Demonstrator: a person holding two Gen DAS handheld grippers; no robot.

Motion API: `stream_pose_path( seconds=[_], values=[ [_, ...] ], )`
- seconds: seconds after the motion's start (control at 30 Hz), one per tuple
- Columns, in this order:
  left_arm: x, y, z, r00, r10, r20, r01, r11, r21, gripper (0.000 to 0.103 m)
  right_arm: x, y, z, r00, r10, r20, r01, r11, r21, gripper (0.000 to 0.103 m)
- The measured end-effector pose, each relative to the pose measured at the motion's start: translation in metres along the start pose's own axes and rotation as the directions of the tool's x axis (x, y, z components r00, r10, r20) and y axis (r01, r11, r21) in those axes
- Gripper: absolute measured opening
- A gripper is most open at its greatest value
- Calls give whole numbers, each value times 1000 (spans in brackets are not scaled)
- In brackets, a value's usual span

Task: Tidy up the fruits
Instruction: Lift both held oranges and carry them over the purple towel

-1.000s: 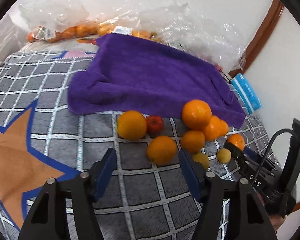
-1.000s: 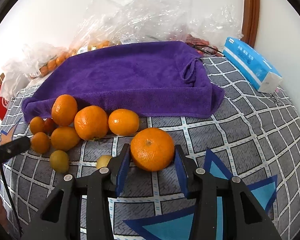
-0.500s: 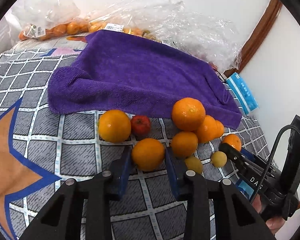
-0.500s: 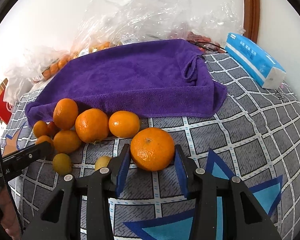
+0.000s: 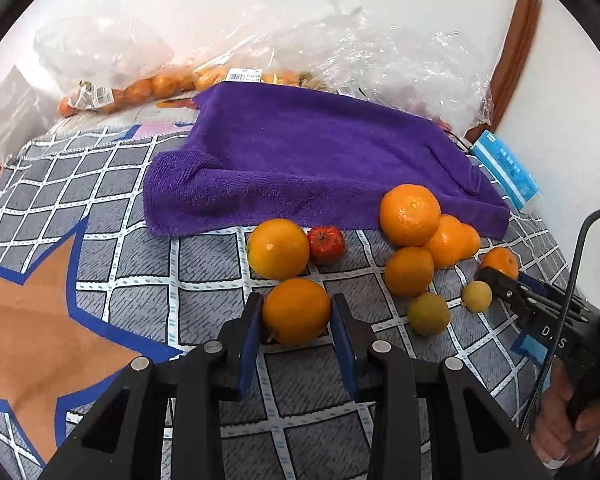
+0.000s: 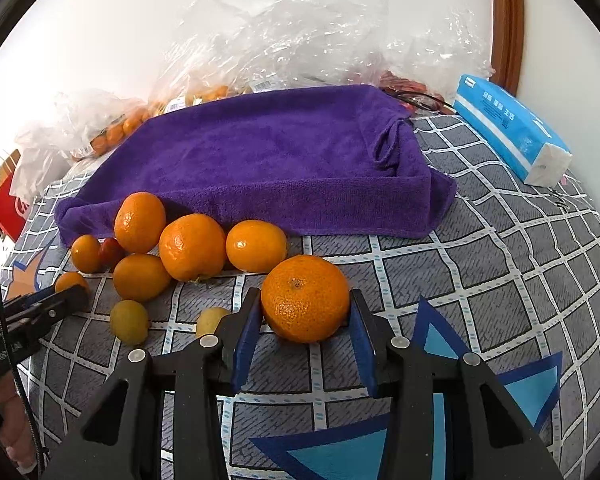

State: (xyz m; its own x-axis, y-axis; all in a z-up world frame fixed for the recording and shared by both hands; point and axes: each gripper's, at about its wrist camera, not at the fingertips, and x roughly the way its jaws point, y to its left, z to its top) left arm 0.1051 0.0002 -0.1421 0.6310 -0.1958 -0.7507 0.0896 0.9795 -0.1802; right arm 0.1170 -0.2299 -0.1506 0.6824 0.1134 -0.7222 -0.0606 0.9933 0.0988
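- Pinching one orange (image 5: 296, 310) between the blue pads: left tool (image 5: 297, 322), fruit resting on the checked surface (image 5: 120, 208), just in front of another orange (image 5: 278, 248).
- Clamped likewise on a larger, pebbly orange (image 6: 305, 298): right tool (image 6: 304, 320), fruit low on the surface, in front of the purple towel (image 6: 268, 160).
- Left view only: orange star print (image 5: 32, 320); red apple-like fruit (image 5: 326, 244) in full.
- Right view only: red bag (image 6: 4, 200) at left edge; blue tissue pack (image 6: 508, 124) in full.
- Count, right view: seven orange fruits visible, two small yellow ones (image 6: 130, 322), one red.
- Bagged oranges (image 5: 140, 88) behind towel; number cannot tell.
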Motion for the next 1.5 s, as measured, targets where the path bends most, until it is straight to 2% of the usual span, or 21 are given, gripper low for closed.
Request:
stream_pose_path(
  seconds=[0.27,0.7,0.87,1.1,1.27,1.5],
  values=[
    [-2,14,-1,997,-69,22,70,994,-89,32,-4,-2,-1,1000,-10,25,9,1000,18,42],
    [-4,11,-2,998,-61,24,62,994,-85,32,1,8,-1,999,-50,12,50,998,-37,42],
    [-6,12,-3,998,-49,33,52,994,-91,32,0,11,-1,1000,-27,15,28,998,-51,42],
    [-15,14,-3,999,-15,48,20,994,-104,32,-9,9,-2,998,-33,48,35,999,-36,42],
    [-30,17,-3,998,-36,44,42,989,-144,31,-16,1,-2,998,-25,59,24,1000,11,42],
    [-53,14,24,995,-27,95,40,989,-141,31,-38,6,18,995,10,101,-10,1000,7,42]
  ],
)
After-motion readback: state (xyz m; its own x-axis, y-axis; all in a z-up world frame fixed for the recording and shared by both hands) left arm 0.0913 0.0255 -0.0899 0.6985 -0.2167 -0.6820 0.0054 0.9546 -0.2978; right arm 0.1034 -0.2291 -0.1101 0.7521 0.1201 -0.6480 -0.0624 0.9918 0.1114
